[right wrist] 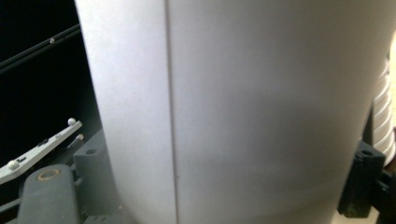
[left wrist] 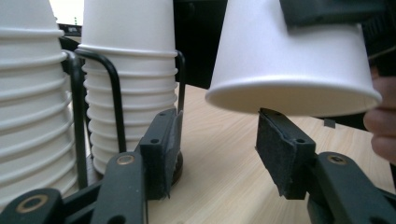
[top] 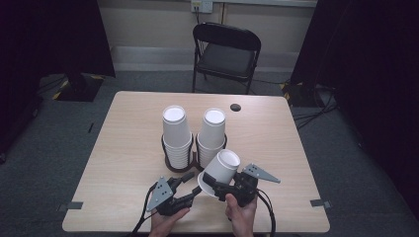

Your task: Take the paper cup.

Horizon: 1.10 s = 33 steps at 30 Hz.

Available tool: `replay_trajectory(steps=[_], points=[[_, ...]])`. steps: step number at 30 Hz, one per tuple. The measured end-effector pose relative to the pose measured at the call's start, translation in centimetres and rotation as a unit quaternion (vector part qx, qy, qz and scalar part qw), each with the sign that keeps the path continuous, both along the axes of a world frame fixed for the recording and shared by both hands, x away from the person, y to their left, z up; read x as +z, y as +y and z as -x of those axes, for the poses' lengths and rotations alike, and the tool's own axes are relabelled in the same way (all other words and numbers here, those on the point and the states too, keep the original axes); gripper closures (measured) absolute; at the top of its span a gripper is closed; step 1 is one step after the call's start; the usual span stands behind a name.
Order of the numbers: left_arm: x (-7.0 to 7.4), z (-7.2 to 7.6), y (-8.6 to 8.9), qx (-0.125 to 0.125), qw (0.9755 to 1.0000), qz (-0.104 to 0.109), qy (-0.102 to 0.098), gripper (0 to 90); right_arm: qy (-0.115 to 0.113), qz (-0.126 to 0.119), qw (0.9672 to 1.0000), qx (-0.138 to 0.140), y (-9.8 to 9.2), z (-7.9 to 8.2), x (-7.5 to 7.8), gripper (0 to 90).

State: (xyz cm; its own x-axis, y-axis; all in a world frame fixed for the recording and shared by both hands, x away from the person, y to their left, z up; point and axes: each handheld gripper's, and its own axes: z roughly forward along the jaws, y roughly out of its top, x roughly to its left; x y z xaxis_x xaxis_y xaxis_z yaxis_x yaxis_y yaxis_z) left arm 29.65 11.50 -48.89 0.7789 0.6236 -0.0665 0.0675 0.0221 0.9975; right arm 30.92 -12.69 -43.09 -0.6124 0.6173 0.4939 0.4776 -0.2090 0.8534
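- Cup (top: 222, 170), white paper, is gripped upside down and tilted by the right gripper (top: 215, 184); its closed base is turned up and away, its open rim down toward the person.
- In the right gripper view the cup's wall (right wrist: 243, 107) is seen pressed between the two jaws, one at each lower corner; the jaws are held apart by the cup's width and are clamped on it.
- Left gripper (top: 189, 187) is seen just left of the cup's rim in the high view, its jaws about half open with nothing held between them.
- In the left gripper view the cup's rim (left wrist: 294, 95) is seen just above the tip of the right-hand pad (left wrist: 275, 154); whether rim and pad touch cannot be told. The left-hand pad (left wrist: 163, 149) is well apart from the cup.
- No earlier picture is at hand for judging jaw motion; the left jaws are simply described as part-way open.
- Two stacks (top: 177, 136) of like cups are seen beyond the fingertips, upside down in a black wire rack (top: 170, 165) on the table (top: 123, 148).
- In the left gripper view the nearer stack (left wrist: 126, 88) is seen just beyond the left-hand pad, with a rack wire (left wrist: 114, 93) across it.
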Motion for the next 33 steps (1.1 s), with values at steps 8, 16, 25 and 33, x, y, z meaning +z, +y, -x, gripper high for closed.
replay_trajectory(steps=[8,16,25,33], points=[[0.3,-0.3,-1.1,-0.002,0.9993,0.008,-0.036,55.3,0.015,-0.002,0.9999,0.004,0.6,0.3,-0.2,15.3],[0.1,-0.3,-1.8,0.010,0.9974,0.021,-0.068,58.5,0.033,-0.006,0.9994,0.011,1.1,0.3,-0.4,15.2],[0.1,0.1,-1.9,0.042,0.9948,0.013,-0.091,66.8,0.050,-0.016,0.9981,0.033,1.4,0.0,-0.5,14.5],[0.0,0.5,-1.7,0.050,0.9952,0.009,-0.084,83.1,0.044,-0.025,0.9978,0.044,1.5,-0.1,-0.4,12.7]])
